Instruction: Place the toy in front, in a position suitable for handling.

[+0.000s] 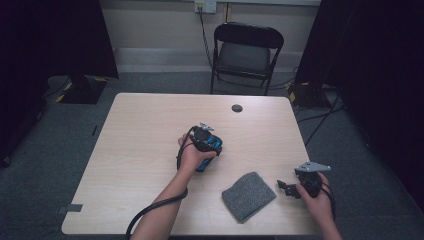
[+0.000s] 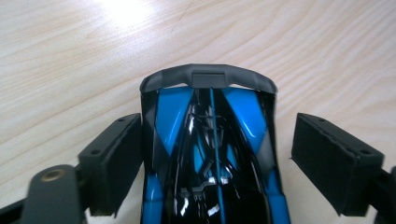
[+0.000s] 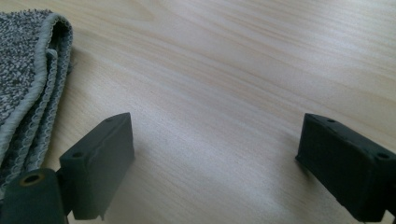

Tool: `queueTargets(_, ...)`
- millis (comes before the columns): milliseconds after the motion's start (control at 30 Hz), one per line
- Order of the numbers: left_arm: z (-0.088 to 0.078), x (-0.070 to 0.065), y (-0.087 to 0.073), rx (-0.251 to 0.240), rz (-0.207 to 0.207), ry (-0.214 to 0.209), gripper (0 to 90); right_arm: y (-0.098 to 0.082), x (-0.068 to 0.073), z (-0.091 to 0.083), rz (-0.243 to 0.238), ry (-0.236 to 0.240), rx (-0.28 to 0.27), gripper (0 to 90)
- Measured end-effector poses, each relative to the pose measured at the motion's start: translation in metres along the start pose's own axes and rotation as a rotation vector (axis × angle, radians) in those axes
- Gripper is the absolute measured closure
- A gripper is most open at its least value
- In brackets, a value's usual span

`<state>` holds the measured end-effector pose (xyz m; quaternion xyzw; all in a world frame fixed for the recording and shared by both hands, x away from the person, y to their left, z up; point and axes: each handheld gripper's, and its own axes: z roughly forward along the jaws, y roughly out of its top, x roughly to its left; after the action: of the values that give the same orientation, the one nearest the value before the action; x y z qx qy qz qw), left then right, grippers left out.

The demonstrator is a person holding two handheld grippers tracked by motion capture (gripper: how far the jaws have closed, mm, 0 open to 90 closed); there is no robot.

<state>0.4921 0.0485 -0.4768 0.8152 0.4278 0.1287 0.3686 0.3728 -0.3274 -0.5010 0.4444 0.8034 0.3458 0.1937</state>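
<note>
Bare recording room, wooden table (image 1: 140, 150), folding chair (image 1: 246, 52), black curtains (image 1: 55, 35), carpet (image 1: 45, 165)

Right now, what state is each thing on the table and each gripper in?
Toy car: blue and black, between the left gripper's fingers, a gap on the right side, not clamped.
Left gripper: open around the car.
Right gripper: open, nothing between its fingers, beside the cloth.
Grey cloth: folded, lying flat on the table.
</note>
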Motion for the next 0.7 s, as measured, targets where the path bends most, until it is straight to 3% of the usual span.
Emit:
queueTargets(33, -0.007, 0.0, -0.002, -0.018, -0.005, 0.001, 16.6, 0.0, 0.0, 0.0, 0.0, 0.0, 0.0, 9.8)
queueTargets(500, -0.051, 0.005, -0.026, -0.04, 0.032, -0.012, 15.8, 0.0, 0.0, 0.0, 0.0, 0.0, 0.0, 9.8)
queueTargets(700, -0.064, 0.005, -0.047, -0.06, 0.013, -0.01, 15.8, 0.0, 0.0, 0.0, 0.0, -0.001, 0.0, 9.8)
